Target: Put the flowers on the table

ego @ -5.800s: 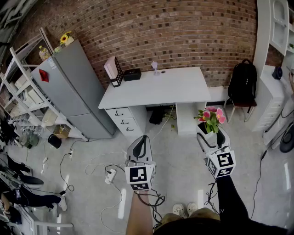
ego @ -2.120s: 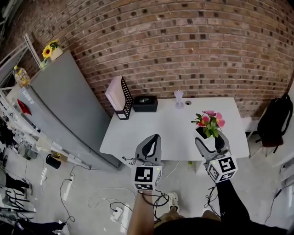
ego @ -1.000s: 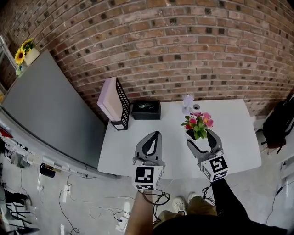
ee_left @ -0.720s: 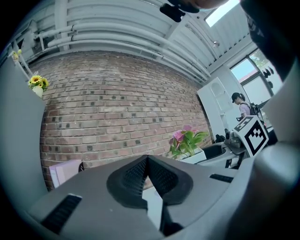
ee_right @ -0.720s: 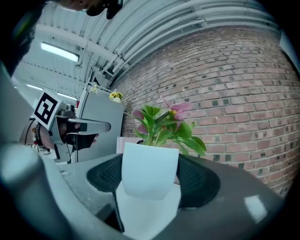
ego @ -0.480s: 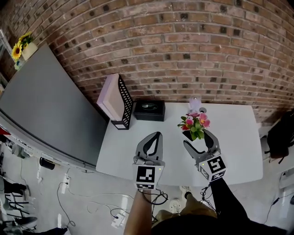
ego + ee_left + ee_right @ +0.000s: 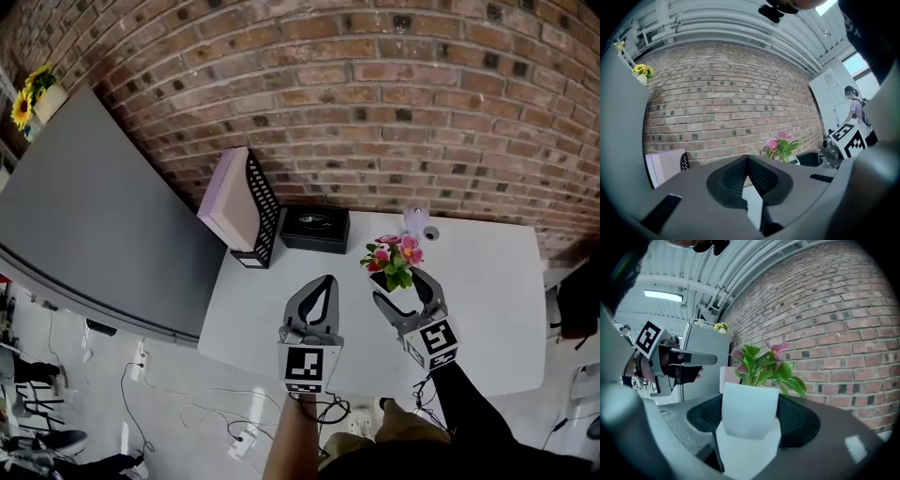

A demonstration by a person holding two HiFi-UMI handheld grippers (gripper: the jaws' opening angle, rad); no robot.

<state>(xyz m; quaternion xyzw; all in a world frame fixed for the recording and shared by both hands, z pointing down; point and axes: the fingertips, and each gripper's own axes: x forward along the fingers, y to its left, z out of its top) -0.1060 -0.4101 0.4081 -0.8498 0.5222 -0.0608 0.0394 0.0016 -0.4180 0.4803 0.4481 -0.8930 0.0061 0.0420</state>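
Pink flowers with green leaves (image 7: 393, 261) stand in a small white pot (image 7: 749, 409). My right gripper (image 7: 405, 290) is shut on the pot and holds it upright over the middle of the white table (image 7: 487, 300). The flowers (image 7: 761, 363) rise above the jaws in the right gripper view. My left gripper (image 7: 319, 291) hangs over the table's left half, shut, with nothing between its jaws. The left gripper view shows the flowers (image 7: 782, 147) to its right, beside the other gripper.
At the table's back edge against the brick wall stand a pink-and-black file holder (image 7: 246, 207), a black box (image 7: 314, 229) and a small pale vase (image 7: 414, 222). A grey cabinet (image 7: 94, 225) stands left of the table. Cables (image 7: 178, 412) lie on the floor.
Over the frames the view has come from the room's floor up to the table. The right gripper has carried the potted flowers forward over the tabletop; both grippers keep their states.
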